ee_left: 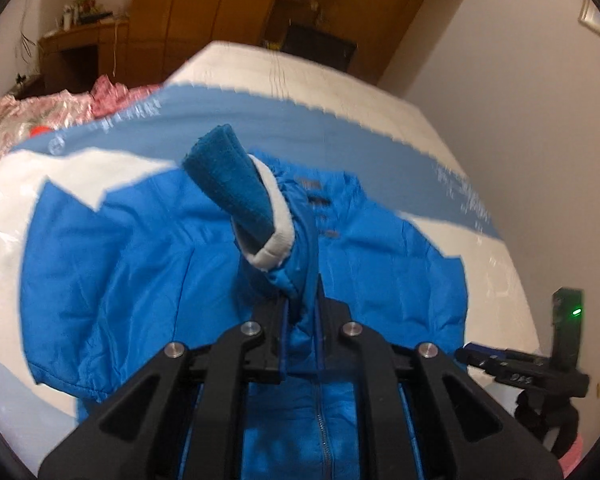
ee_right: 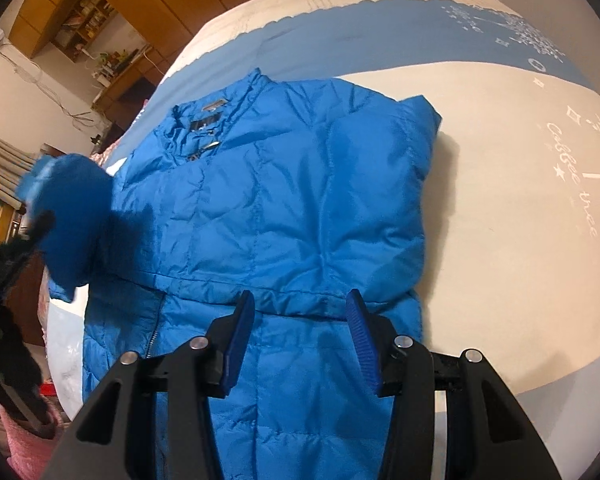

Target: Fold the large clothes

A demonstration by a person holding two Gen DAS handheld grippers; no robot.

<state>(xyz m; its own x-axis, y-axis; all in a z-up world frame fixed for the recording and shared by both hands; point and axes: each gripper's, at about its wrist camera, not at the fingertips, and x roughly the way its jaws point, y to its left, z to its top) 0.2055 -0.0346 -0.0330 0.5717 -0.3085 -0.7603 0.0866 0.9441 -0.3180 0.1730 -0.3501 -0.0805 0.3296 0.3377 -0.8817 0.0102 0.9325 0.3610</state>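
Note:
A bright blue padded jacket point(ee_left: 140, 264) lies front up on the bed, collar toward the far side, zipper running down the middle. My left gripper point(ee_left: 302, 300) is shut on a sleeve end, whose teal fleece cuff point(ee_left: 236, 196) with white trim sticks up above the jacket's chest. The right wrist view shows that lifted sleeve point(ee_right: 68, 208) blurred at the left, with the left gripper point(ee_right: 16, 248) under it. My right gripper point(ee_right: 302, 320) hangs open over the jacket point(ee_right: 280, 200) near its waist seam, with nothing between its blue pads point(ee_right: 362, 340).
The bed cover point(ee_right: 500, 208) is white with a blue band and printed lettering. A pink patterned quilt point(ee_left: 40, 112) lies at the bed's far left. Wooden wardrobes point(ee_left: 204, 4) and a desk stand behind; a white wall point(ee_left: 520, 100) runs along the right.

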